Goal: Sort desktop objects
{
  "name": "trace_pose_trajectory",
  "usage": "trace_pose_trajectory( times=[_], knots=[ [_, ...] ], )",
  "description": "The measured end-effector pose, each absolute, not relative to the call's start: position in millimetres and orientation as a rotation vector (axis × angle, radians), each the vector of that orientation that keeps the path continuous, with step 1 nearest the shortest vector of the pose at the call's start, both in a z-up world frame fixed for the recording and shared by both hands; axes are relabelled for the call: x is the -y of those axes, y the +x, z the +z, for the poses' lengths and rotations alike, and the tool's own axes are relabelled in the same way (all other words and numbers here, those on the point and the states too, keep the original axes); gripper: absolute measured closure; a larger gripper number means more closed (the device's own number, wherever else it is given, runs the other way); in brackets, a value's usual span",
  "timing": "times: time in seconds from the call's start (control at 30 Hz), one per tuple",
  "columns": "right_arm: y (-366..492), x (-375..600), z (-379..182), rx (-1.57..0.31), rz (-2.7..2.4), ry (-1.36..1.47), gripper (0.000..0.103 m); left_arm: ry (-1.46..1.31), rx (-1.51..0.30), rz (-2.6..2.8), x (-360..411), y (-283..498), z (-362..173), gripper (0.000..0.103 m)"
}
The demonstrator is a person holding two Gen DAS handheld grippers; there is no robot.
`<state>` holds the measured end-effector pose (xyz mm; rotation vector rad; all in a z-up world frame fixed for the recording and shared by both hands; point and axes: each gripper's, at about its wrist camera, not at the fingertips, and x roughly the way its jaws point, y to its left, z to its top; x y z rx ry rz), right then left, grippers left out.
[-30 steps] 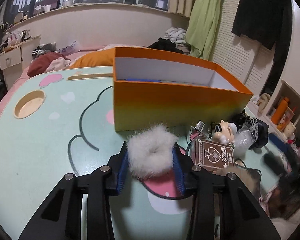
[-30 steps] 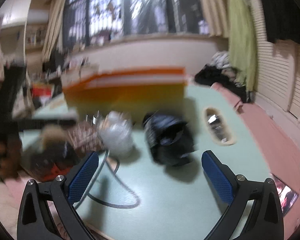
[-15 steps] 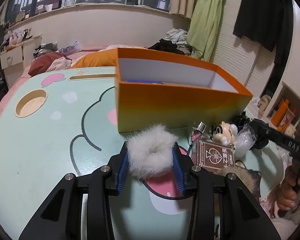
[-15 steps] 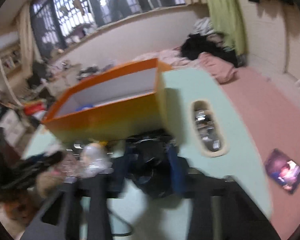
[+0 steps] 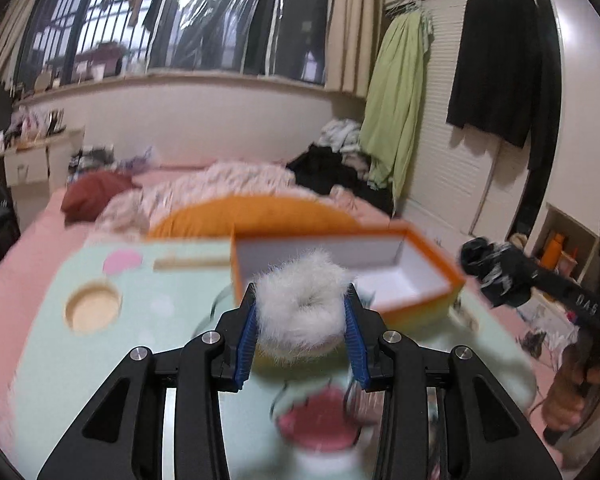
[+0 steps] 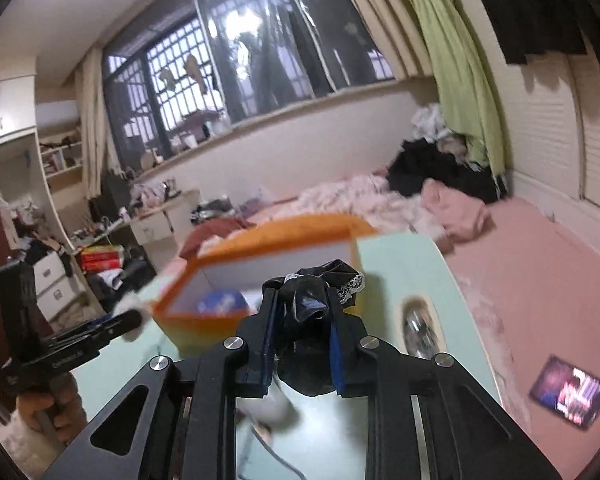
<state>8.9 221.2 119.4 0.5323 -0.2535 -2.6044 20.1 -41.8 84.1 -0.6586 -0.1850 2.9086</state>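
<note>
My left gripper (image 5: 300,320) is shut on a white furry scrunchie (image 5: 302,312), lifted above the mint table (image 5: 52,320). Behind it sits the open orange box (image 5: 424,296) with a white inside. My right gripper (image 6: 302,312) is shut on a black lace-trimmed fabric piece (image 6: 306,304), raised over the table near the orange box (image 6: 204,324), which holds a blue item (image 6: 222,300). In the left wrist view the right gripper (image 5: 496,276) with the black fabric hangs to the right of the box. The left gripper (image 6: 116,320) shows at the left in the right wrist view.
The mint table has a round cup hole (image 5: 94,308) and a slot (image 6: 418,332) holding something shiny. A grey cable (image 6: 268,448) lies on the table below my right gripper. A pink bed (image 6: 540,264) with clothes surrounds the table. A hand (image 6: 48,408) grips the left handle.
Both grippers rose above the table. The right gripper went from open near the black fabric to shut on it and lifted it. The scrunchie stayed gripped and now hangs before the box opening.
</note>
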Motion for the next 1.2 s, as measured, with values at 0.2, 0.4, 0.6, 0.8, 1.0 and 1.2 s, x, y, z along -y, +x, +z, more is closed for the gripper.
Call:
trace_pose_trajectory(
  times=[0.2, 0.4, 0.6, 0.8, 1.0, 1.2],
  knots=[
    [-72.2, -166.1, 131.6, 0.172, -2.6, 0.676, 0.072, -0.768, 0.182, 2.943, 35.2, -56.1, 99.8, 0.035],
    [-83.3, -158.7, 110.1, 0.093, -2.668, 0.726, 0.042, -0.801, 0.34, 2.862, 52.0, -51.7, 82.8, 0.031],
    [-17.2, -192.6, 117.6, 0.102, -2.714, 0.546, 0.0, -0.779, 0.147, 2.838, 48.8, 1.7, 85.2, 0.021],
    [15.0, -208.6, 68.4, 0.002, -2.66, 0.761, 0.0, -1.045, -0.104, 2.788, 51.0, 38.2, 26.5, 0.021],
    [34.4, -214.0, 18.8, -0.025, -2.666, 0.801, 0.0, -1.033, -0.021, 2.877, 48.9, 56.7, -19.5, 0.001],
    [20.6, -198.0, 8.6, -0.187, -2.689, 0.88, 0.0, -0.968, -0.053, 2.882, 39.2, 64.9, -21.4, 0.0]
  ],
)
